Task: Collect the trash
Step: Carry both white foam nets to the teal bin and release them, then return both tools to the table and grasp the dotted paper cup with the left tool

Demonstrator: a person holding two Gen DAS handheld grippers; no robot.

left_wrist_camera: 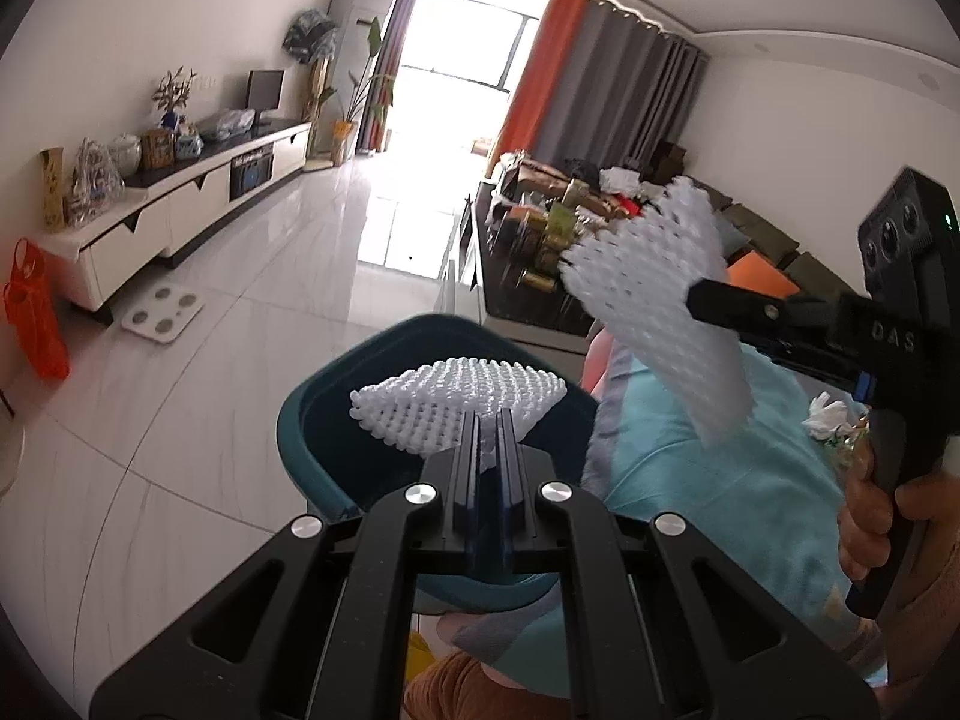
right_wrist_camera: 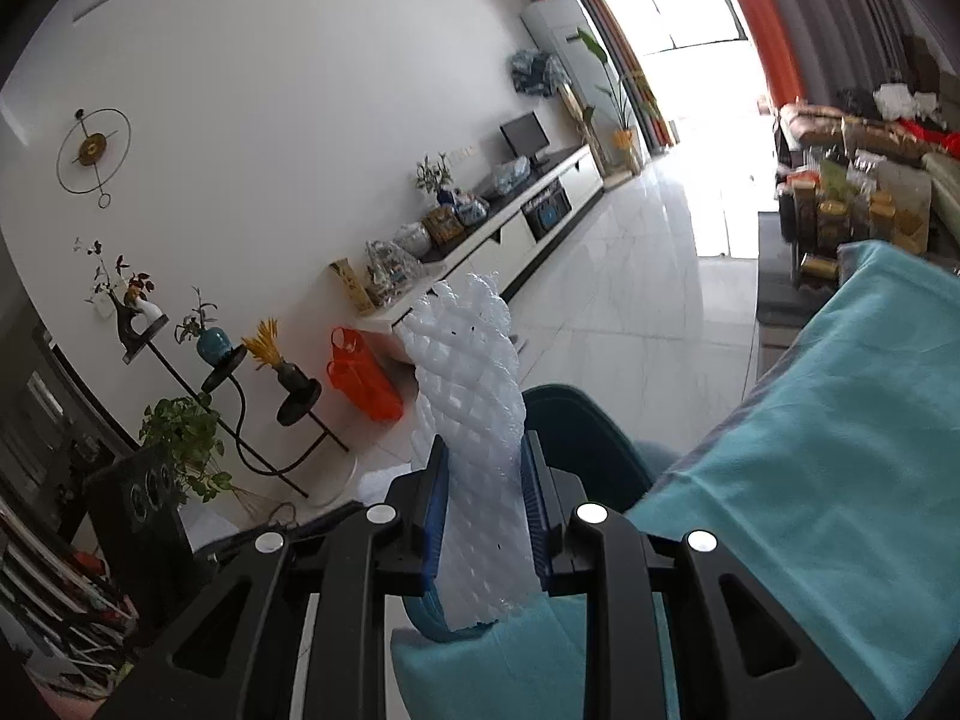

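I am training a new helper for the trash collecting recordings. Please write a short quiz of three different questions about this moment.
1. True or false: the left claw is shut on a white foam net.
2. What does the right claw hold? A) a second foam net B) an orange bag C) a tissue
3. Fill in: in the left wrist view, the left claw's net shows in front of the teal ____.

Key: 1 true. 2 A; the left wrist view shows it too, with the right claw closed on its net. 3 bin.
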